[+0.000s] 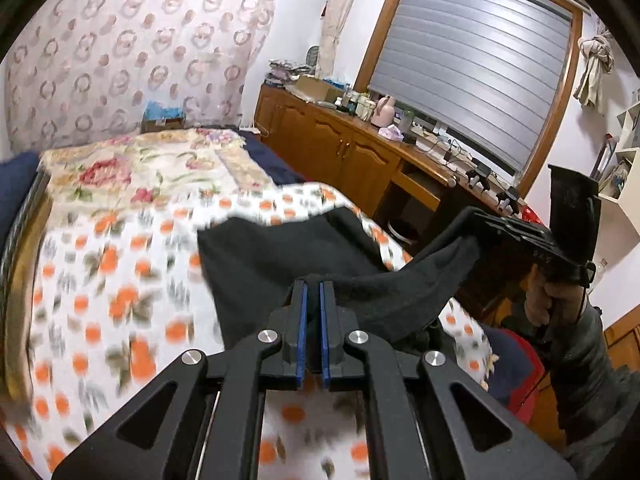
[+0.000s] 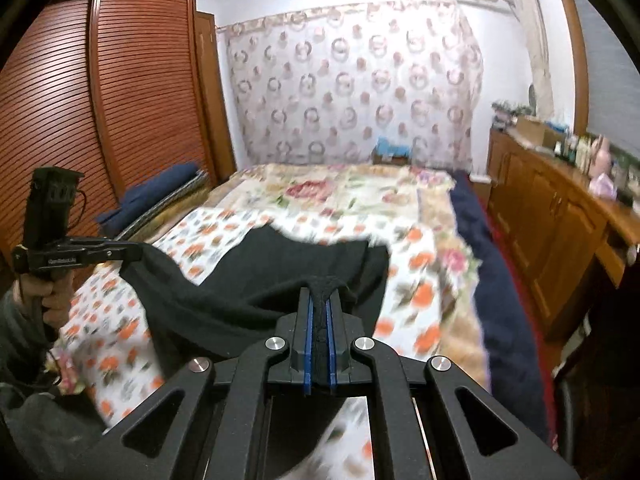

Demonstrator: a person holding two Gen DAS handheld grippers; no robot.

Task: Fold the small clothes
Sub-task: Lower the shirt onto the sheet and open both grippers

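A bed is covered by an orange-patterned sheet, over which a black garment is held partly lifted, its far part seemingly resting on the sheet. One edge is clamped in the narrow jaws of the left gripper, another in the right gripper. A slip could be caused by uneven pulling, and a crooked fold would be produced if the held edges are lowered out of line
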